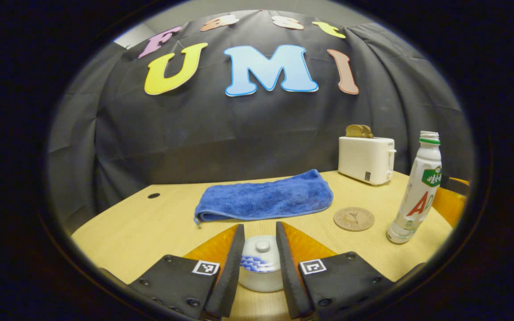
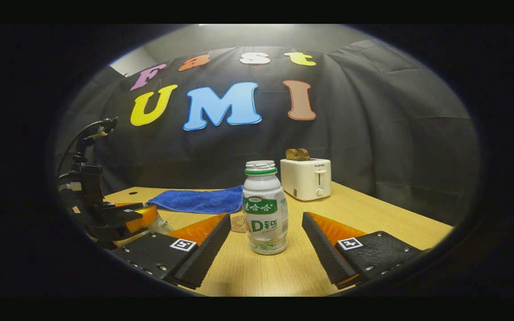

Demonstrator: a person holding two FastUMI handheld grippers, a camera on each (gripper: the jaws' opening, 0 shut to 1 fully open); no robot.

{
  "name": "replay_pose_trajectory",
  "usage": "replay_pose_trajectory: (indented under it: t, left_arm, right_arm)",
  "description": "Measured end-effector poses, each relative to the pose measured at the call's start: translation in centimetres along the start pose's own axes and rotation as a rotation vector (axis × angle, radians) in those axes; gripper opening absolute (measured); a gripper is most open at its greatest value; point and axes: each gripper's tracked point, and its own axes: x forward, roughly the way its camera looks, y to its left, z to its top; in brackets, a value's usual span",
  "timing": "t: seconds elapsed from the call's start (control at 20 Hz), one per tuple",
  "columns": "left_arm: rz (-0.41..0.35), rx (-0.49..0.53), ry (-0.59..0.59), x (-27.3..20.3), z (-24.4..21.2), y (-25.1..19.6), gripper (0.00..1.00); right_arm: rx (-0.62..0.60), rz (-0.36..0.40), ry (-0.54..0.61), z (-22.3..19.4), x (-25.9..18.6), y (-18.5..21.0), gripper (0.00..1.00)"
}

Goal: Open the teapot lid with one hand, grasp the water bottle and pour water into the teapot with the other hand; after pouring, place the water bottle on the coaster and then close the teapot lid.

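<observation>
The small white ceramic teapot (image 1: 261,267), lid (image 1: 262,246) still seated, is framed between the parted fingers of the left gripper (image 1: 260,236) on the pale wooden desk (image 1: 150,223). Lid removal appears in hand; closing on the knob is called for. The white plastic water bottle (image 2: 264,209) is bracketed, ungrasped, by the right gripper (image 2: 266,223), fingers apart.

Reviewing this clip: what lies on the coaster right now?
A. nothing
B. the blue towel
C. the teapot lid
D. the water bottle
A: in the left gripper view the coaster is bare, with the bottle standing on the table to its right, the towel behind it, and the lid on the teapot.
</observation>
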Motion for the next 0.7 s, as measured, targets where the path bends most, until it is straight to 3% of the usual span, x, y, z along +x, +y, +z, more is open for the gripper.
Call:
replay_pose_trajectory:
  t: [0.05,0.15,0.35,0.45,0.5,0.65,0.7]
  left_arm:
    - [0.000,-0.003,-0.002,-0.1,0.1,0.1,0.53]
    - [-0.003,-0.011,-0.010,0.3,-0.1,-0.1,0.30]
    - [-0.001,-0.018,-0.017,0.1,0.3,0.0,0.16]
    - [-0.019,-0.037,-0.025,0.1,0.7,0.1,0.17]
    - [-0.026,-0.048,-0.029,-0.1,0.6,0.0,0.13]
    - [-0.049,-0.088,-0.051,-0.7,2.0,0.2,0.17]
    - [-0.061,-0.102,-0.061,-1.0,2.4,-0.1,0.13]
  right_arm:
    - [-0.001,0.000,0.001,0.0,0.0,0.0,0.99]
    - [-0.002,-0.001,0.000,0.1,-0.1,-0.1,0.99]
    - [0.002,-0.005,0.004,0.1,-0.3,-0.3,0.99]
    - [0.006,-0.007,0.012,-0.1,-0.3,-0.5,0.99]
    - [0.011,-0.004,0.017,-0.3,-0.2,-0.6,0.99]
    - [0.041,0.005,0.038,-0.7,0.3,-0.9,0.99]
    - [0.052,0.009,0.043,-0.8,0.4,-1.0,0.99]
